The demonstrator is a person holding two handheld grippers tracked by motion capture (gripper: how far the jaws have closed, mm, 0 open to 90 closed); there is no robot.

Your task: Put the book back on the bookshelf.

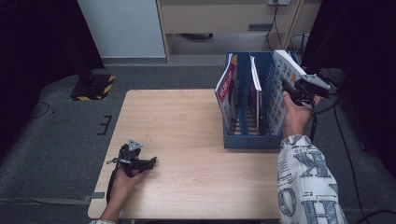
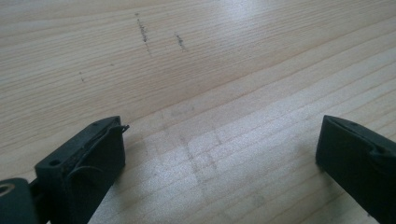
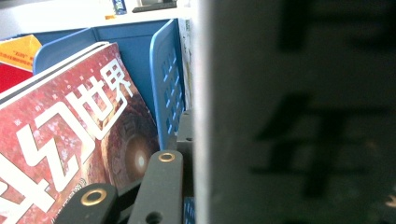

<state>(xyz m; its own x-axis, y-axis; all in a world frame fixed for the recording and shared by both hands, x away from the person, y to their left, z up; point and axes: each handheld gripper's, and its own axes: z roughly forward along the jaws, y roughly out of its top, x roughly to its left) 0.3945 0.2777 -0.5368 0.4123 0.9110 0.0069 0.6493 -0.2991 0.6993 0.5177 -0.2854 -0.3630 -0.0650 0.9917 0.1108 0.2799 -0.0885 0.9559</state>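
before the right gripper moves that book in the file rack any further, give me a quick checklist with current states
1. Right gripper closed on the white book: ok.
2. Book over the rightmost slot of the blue file rack: ok.
3. Book bottom edge seated in the slot: cannot tell.
4. Red magazine stays in its own compartment, behind the divider: ok.
5. Left gripper open, resting on the table away from the rack: ok.

Right gripper [image 1: 290,90] on magazine [image 1: 286,88]

My view of the table [image 1: 187,121]: pale wood, set on grey floor.
I see a blue file rack [image 1: 247,140] standing on it at two o'clock, and the left gripper [image 1: 152,162] resting at eight o'clock.
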